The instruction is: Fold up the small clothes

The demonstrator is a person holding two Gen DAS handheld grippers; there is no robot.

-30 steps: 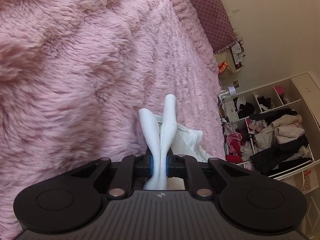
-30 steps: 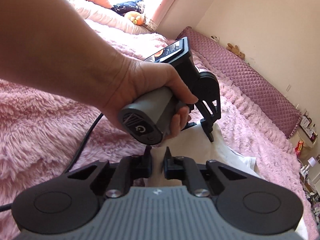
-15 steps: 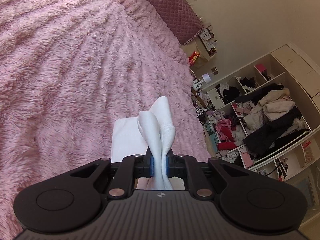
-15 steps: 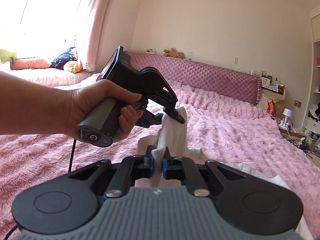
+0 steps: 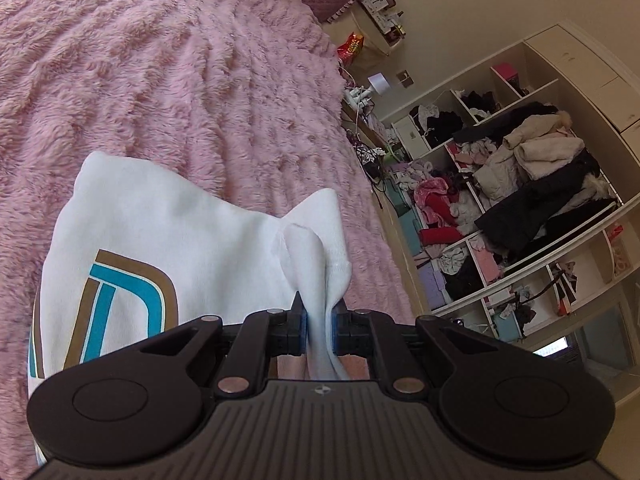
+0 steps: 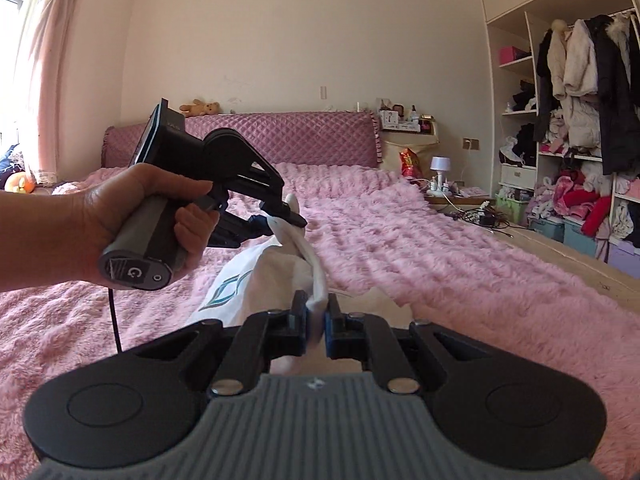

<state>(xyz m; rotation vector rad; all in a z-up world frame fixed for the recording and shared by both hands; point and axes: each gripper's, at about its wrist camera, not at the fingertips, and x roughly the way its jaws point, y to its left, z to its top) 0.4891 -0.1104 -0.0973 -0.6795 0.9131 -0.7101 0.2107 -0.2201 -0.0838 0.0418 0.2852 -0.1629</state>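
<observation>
The shirt is smooth white cloth with a matt print; the blanket is shaggy pink plush; both claws' bodies look matt black plastic.

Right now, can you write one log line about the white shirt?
left gripper: shut on white shirt | right gripper: shut on white shirt | shirt lifted over pink blanket

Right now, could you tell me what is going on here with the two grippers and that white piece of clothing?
A person holds a gripper in each hand over a bed with a fluffy pink blanket. Both the left gripper and the right gripper are shut on an edge of a white shirt with a teal and brown print, lifting it up off the blanket. The shirt hangs between them, not yet folded. An open wardrobe full of clothes stands beside the bed.
</observation>
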